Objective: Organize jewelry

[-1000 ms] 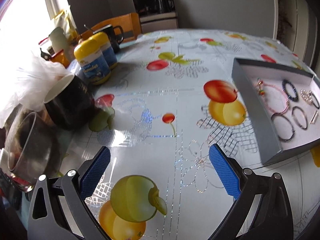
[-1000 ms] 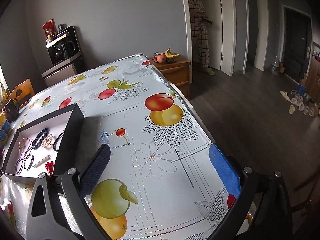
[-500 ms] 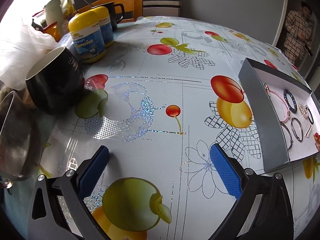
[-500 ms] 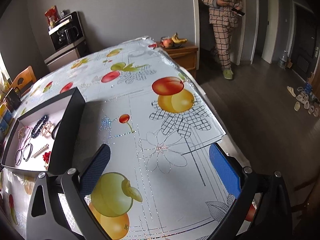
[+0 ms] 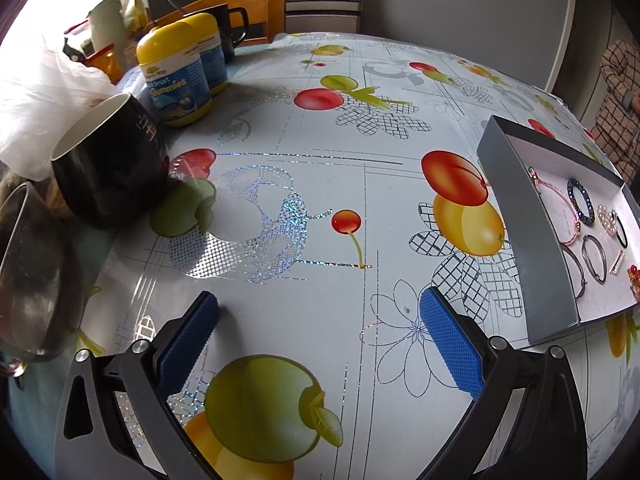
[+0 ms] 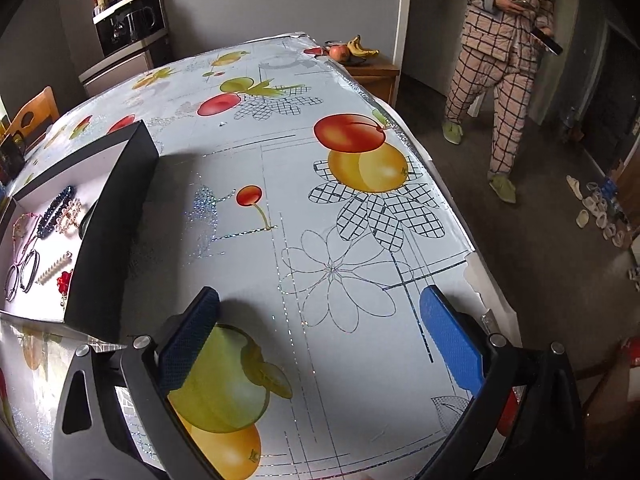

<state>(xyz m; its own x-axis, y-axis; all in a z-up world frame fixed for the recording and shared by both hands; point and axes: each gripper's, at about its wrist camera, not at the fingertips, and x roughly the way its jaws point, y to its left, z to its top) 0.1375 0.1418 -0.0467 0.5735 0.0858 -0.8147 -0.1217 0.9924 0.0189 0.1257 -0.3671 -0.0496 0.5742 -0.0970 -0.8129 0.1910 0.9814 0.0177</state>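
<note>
Surface: fruit-print tablecloth [image 5: 320, 184].
Tray: jewelry box [image 5: 524, 240] right of frame, left view; left edge, right view.
Jaws: left gripper [image 5: 320, 340] and right gripper [image 6: 320, 340] spread wide, empty.
Nearer: about equal; cannot tell.

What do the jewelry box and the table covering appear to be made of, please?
The jewelry box looks like cardboard: thin, straight grey walls with a matte white inside. The table covering looks like glossy plastic or vinyl sheet, since it shows a printed fruit pattern, glittery lines and window glare; a torn edge shows in the right wrist view.
</note>
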